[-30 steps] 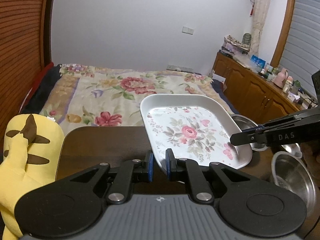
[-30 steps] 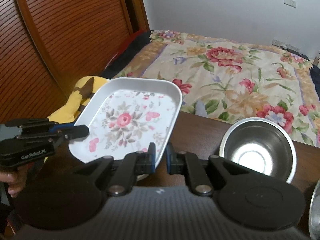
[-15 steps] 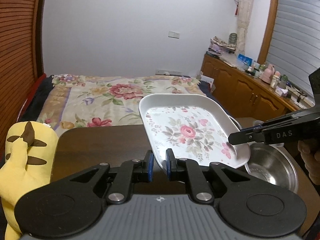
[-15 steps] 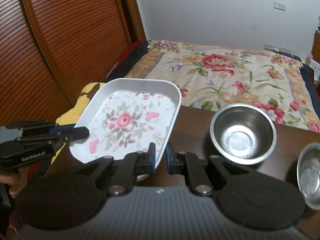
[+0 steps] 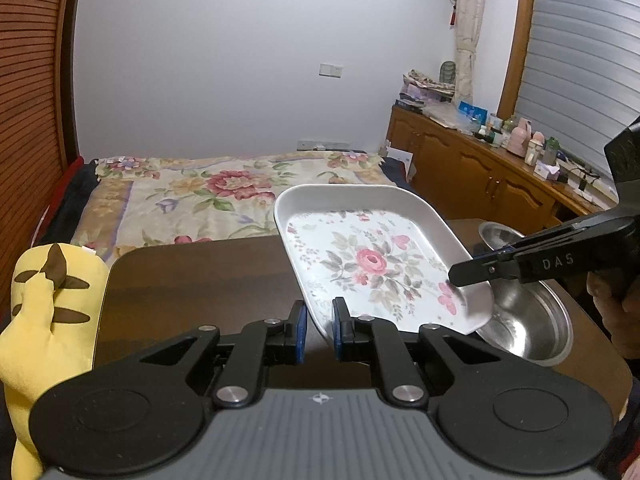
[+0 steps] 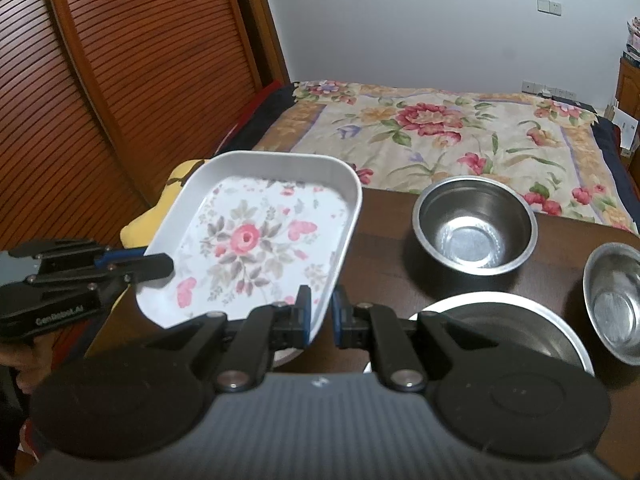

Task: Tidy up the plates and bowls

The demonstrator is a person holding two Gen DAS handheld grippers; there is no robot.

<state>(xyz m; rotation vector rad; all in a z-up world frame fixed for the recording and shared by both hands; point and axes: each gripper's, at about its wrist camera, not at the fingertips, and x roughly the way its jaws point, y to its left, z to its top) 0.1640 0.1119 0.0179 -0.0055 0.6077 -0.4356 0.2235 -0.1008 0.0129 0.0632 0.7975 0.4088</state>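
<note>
- We carry the floral tray (image 5: 372, 264) sideways; it now overlaps the wide steel bowl (image 5: 528, 320).
- A small steel bowl (image 6: 616, 300) enters the right wrist view.

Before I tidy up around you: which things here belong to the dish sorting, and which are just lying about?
Job: floral tray, held by both tongs; deep steel bowl; wide steel bowl; small steel bowl.

Lying about: yellow plush toy; floral bedspread; clutter on the sideboard.
</note>
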